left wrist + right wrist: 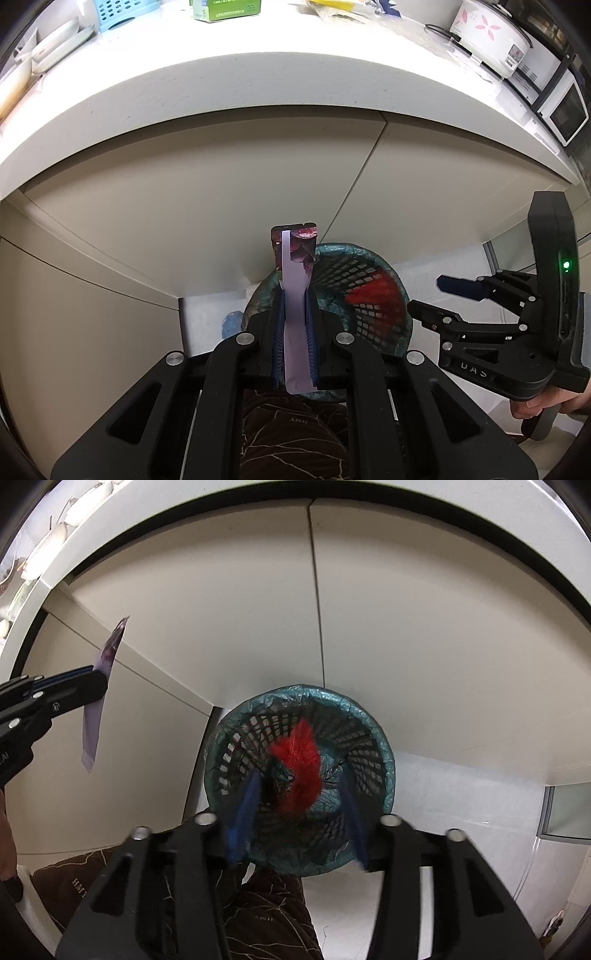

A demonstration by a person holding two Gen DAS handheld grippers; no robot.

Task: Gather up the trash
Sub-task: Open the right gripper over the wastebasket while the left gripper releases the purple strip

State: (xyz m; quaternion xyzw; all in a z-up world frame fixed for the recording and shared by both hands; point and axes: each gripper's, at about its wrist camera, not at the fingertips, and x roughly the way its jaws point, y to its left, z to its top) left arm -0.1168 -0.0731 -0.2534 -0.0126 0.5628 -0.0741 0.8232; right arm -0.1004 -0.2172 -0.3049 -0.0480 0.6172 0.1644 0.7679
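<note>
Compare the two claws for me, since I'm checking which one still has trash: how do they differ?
The left claw is shut on a purple wrapper, beside the basket; the right claw is open and empty, above the mesh basket, where red trash lies. Both point steeply downward and have blue pads.

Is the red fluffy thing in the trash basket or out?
In: the red fluffy thing lies inside the trash basket, below its rim.
</note>
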